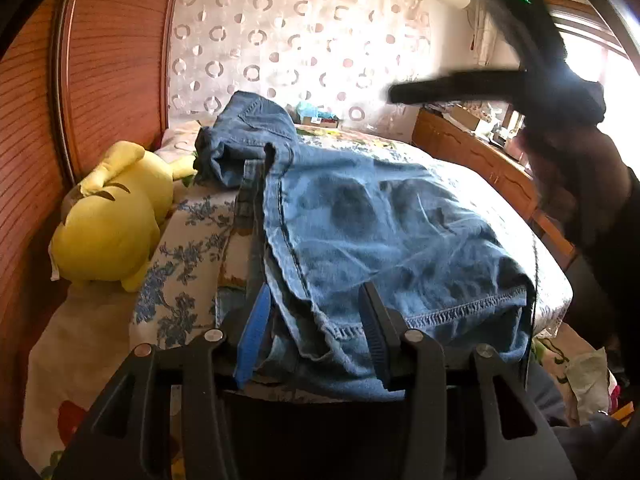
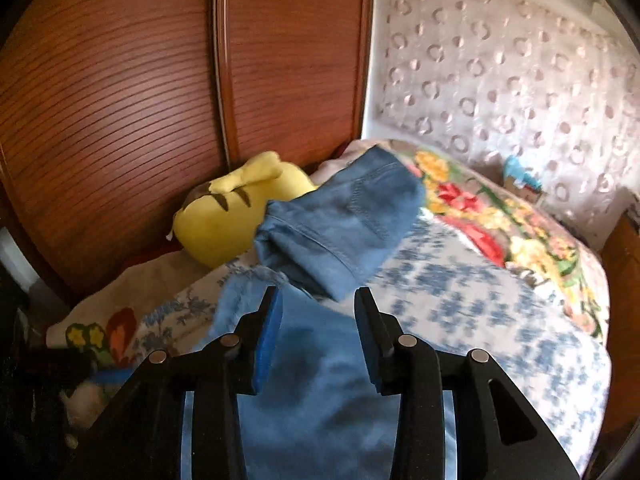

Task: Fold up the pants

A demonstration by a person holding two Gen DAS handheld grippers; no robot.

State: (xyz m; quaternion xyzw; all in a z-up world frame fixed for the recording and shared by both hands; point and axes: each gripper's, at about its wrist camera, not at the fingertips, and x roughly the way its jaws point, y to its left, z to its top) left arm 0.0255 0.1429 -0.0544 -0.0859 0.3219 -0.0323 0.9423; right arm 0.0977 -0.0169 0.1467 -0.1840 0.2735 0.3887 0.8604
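Left gripper [image 1: 316,312] open over pants [image 1: 380,220], right gripper [image 2: 316,320] open

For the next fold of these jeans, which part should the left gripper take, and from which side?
Probably the stitched hem of the jeans, approached from the near foot of the bed. That edge lies closest, runs crosswise, and the left gripper already has open jaws straddling its bunched corner. The right gripper is open too, so nothing is held yet.

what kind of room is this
Most likely a bedroom: a bed with floral covers, a yellow plush toy beside a wooden wardrobe, and jeans lying on the bed.
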